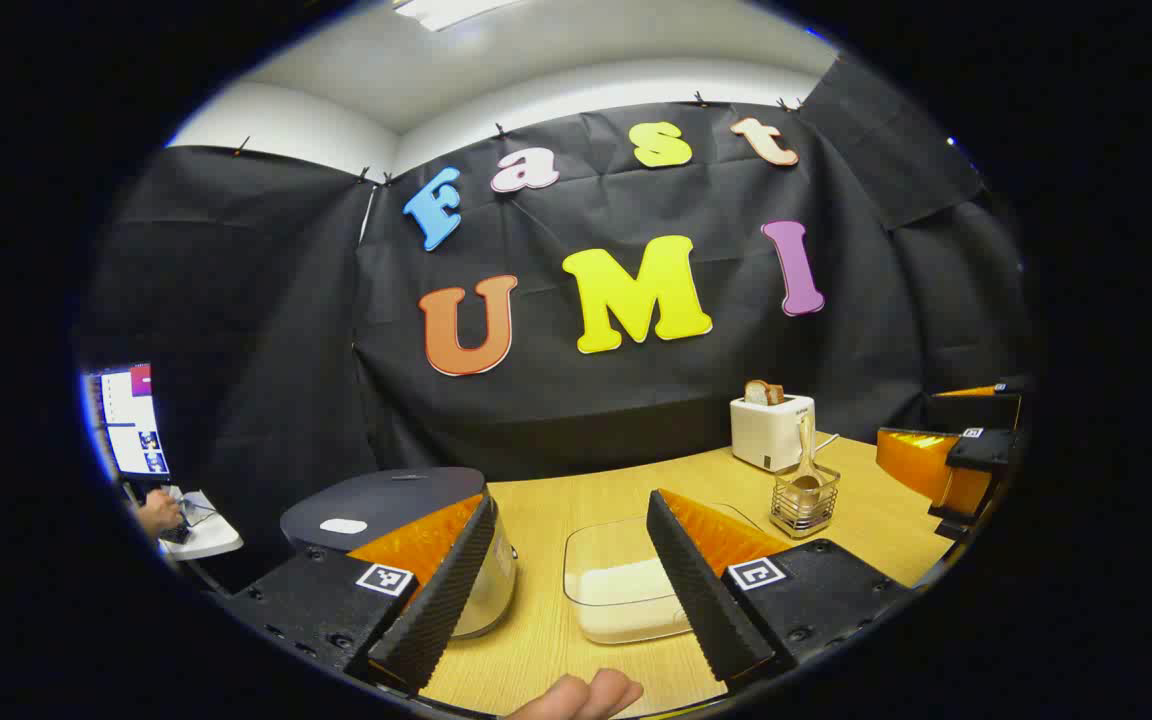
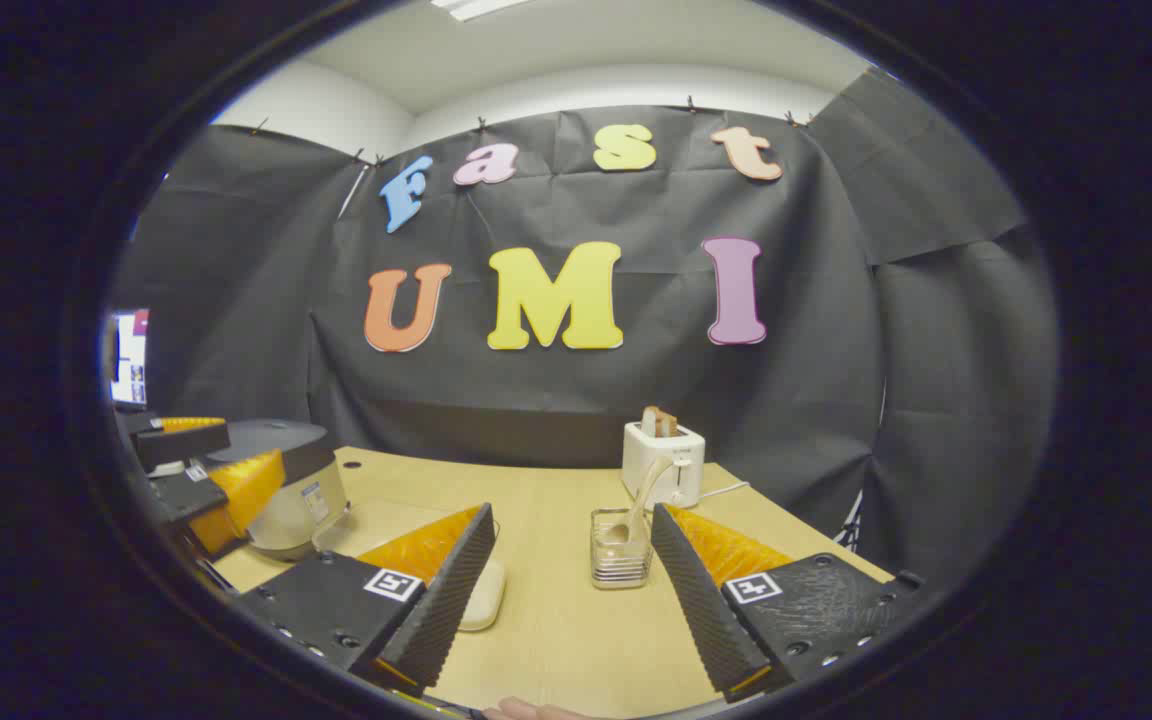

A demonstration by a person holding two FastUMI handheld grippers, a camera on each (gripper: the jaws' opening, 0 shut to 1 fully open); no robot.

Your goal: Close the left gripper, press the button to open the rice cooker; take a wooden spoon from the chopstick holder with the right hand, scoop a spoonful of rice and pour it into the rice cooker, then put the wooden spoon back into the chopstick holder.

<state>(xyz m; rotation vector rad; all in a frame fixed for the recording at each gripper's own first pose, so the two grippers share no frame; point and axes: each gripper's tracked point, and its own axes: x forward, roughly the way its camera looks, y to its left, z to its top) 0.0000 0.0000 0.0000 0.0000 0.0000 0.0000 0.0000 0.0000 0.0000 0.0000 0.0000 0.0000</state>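
Two grippers, both with jaws spread and empty. Left gripper (image 1: 576, 600) hangs over the near table edge, between cooker (image 1: 386, 505) at left, lid down, and rice tray (image 1: 626, 590) just right of it. Right gripper (image 2: 561, 600) faces the holder (image 2: 621, 550), not touching.

Step in hand, as judged: the first, nothing started. Next move calls for clenching the left jaws, then pressing the cooker's button; I cannot tell where the button sits.

Count: one cooker, one tray, one holder, one spoon (image 2: 636, 505) standing in it, one toaster (image 2: 664, 465) far right.
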